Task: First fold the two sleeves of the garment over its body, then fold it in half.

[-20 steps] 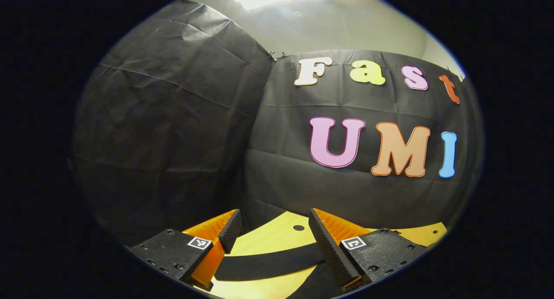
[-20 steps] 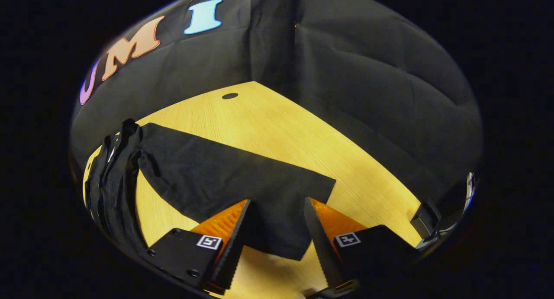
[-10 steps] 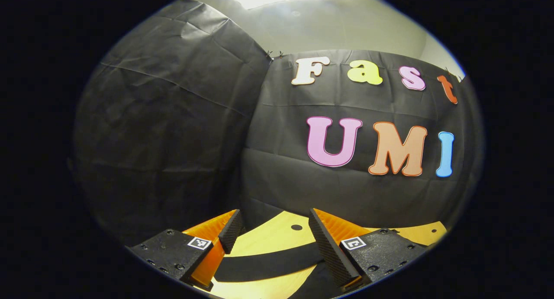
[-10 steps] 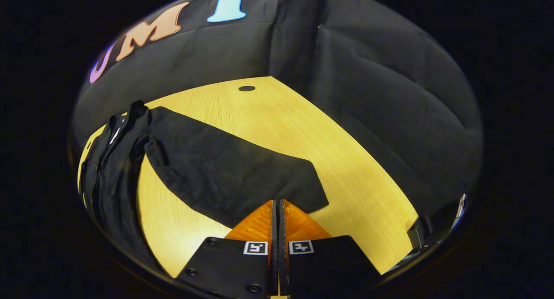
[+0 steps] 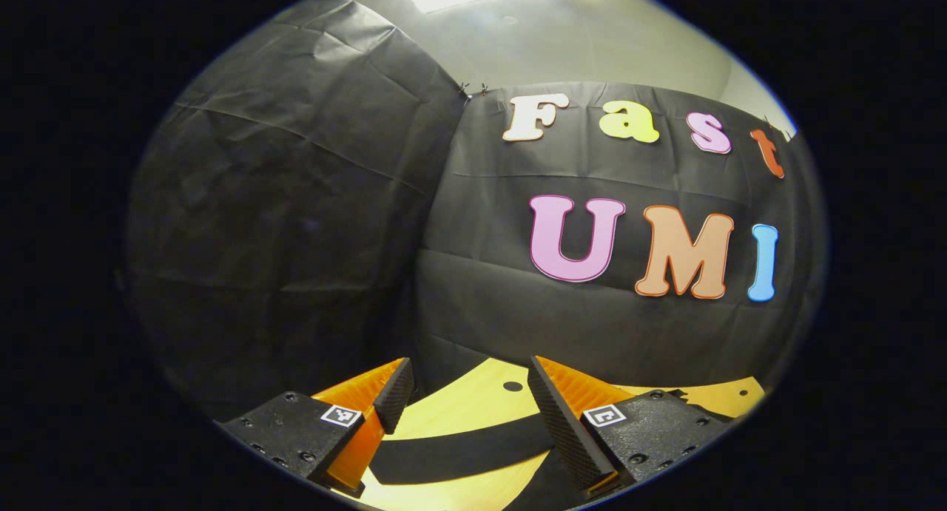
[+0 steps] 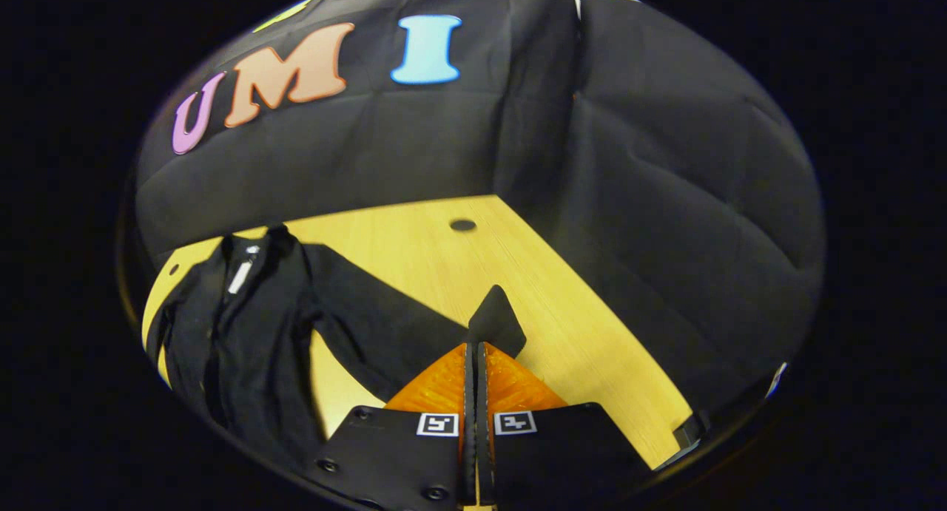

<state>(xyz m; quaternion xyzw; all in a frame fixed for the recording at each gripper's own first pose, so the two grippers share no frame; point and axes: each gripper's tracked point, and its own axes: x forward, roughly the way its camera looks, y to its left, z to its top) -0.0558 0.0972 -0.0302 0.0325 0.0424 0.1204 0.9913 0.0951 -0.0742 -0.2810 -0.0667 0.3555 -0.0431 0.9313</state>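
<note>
A: Where's the black long-sleeved cloth garment (image 6: 244, 333)?

B: Flat on the yellow wooden table (image 6: 577, 333). The right gripper (image 6: 474, 352) has its fingers pressed together on the sleeve's cuff (image 6: 497, 320); the left gripper (image 5: 467, 393) hangs wide apart, empty.

A: Then carry the cuff low across the body, keeping it taut.

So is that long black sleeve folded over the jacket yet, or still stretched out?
Not folded yet. The sleeve still stretches sideways across the table, though the shut right gripper has lifted its cuff end.

Right tongs (image 6: 473, 352) have closed on the sleeve (image 6: 385, 326) and lifted it.
</note>
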